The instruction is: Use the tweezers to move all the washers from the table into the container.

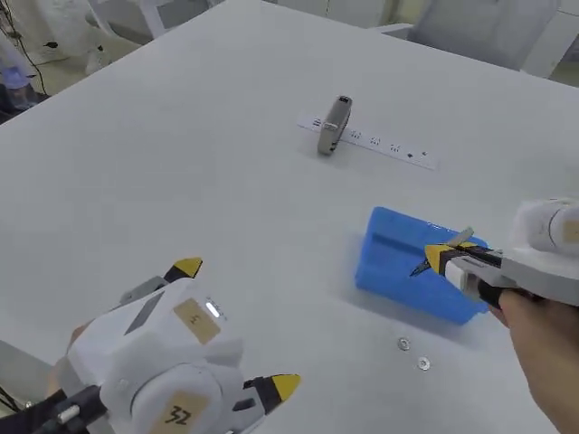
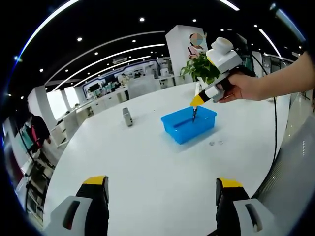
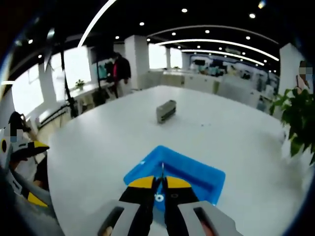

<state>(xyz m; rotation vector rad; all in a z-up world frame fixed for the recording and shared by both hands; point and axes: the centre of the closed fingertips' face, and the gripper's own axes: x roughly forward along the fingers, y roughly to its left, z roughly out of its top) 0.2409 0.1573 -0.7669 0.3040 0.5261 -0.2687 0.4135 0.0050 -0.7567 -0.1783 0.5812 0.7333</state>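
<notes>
The scene is being lit brightly and evenly from overhead by ceiling light strips (image 2: pixel 123 51) curving across the top of both gripper views. The white table (image 1: pixel 181 163) is being washed pale, and only a faint soft shadow is being cast below the blue container (image 1: pixel 398 285) at lower right. Lines are being bent at the fisheye edges. The right gripper view is being softened by blur, the tweezers (image 3: pixel 162 170) included.
</notes>
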